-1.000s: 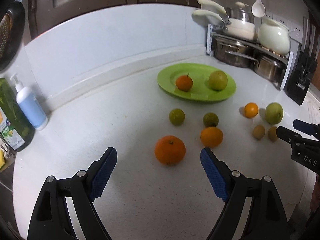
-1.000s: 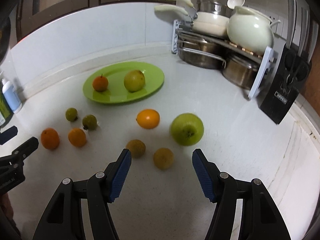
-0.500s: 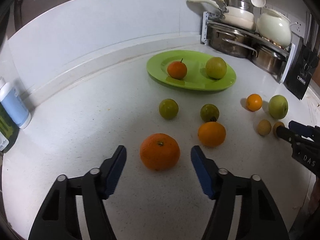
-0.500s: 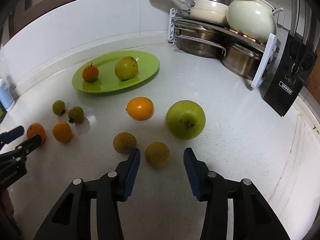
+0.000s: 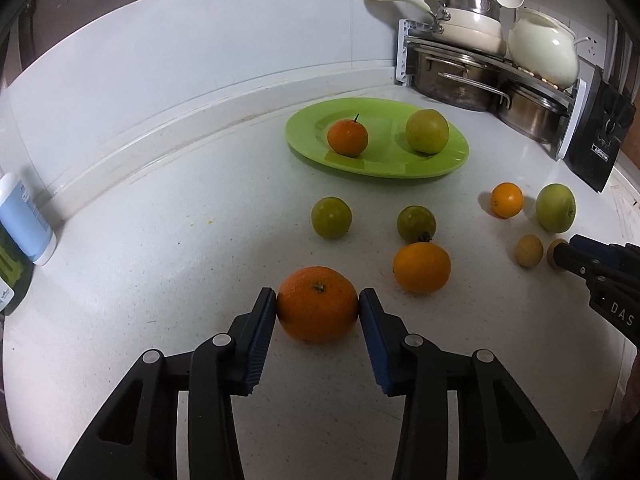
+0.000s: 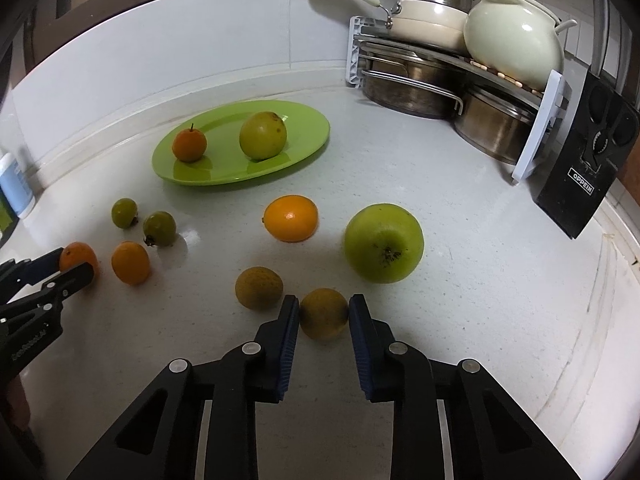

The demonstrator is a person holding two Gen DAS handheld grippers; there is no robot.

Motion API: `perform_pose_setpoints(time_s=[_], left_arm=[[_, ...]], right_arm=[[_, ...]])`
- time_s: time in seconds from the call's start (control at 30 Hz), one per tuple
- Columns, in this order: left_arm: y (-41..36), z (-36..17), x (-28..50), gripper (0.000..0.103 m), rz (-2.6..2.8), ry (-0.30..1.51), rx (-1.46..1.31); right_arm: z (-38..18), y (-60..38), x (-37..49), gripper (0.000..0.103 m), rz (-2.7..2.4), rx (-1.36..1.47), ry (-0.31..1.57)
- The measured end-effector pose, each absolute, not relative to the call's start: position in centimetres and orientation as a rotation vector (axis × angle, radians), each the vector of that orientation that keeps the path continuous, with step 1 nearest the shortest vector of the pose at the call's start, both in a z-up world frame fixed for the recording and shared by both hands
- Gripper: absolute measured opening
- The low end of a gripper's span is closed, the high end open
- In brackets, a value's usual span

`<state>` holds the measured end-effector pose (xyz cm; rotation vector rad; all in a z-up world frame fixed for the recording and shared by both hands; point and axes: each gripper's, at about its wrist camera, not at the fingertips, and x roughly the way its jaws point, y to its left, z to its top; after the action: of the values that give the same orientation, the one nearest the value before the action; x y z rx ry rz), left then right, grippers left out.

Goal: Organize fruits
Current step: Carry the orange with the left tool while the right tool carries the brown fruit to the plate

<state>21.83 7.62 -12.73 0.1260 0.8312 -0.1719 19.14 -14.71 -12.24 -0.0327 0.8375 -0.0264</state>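
two fruits on plate (image 5: 304, 148), upper centre; eight loose below. left gripper (image 5: 318, 306) clamps orange (image 5: 317, 304); right gripper (image 6: 324, 312) clamps brown fruit (image 6: 323, 313), both unlifted.

- The left gripper (image 5: 318, 304) sits low over the counter, both blue pads touching the sides of a large orange (image 5: 317, 305) (the fruit rests on the surface).
- The right gripper (image 6: 324, 312) is likewise low, jaws closed against a small brownish fruit (image 6: 323, 313).
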Motion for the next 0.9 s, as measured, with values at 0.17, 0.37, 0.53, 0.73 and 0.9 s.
perform_pose_setpoints(time_s=[0.17,0.37,0.53,0.73,0.9], left_arm=[[7.4,-11.6,21.2,0.042,-0.188,0.803,0.135],[7.2,-11.4,20.8,0.042,-0.19,0.802,0.144],[7.3,-11.4,20.3,0.042,-0.195,0.81,0.134],[7.4,-11.4,20.1,0.042,-0.198,0.811,0.132],[7.3,-10.8,19.7,0.042,-0.21,0.803,0.115]], right_arm=[[-11.3,-14.7,18.7,0.017,-0.009,-0.034,0.816],[-11.5,-15.0,18.8,0.018,-0.011,-0.032,0.834],[-12.3,-15.0,19.2,0.033,0.004,-0.029,0.867],[-13.3,-15.1,19.3,0.03,0.03,-0.019,0.901],[-12.7,-15.1,18.7,0.03,0.046,-0.014,0.875]])
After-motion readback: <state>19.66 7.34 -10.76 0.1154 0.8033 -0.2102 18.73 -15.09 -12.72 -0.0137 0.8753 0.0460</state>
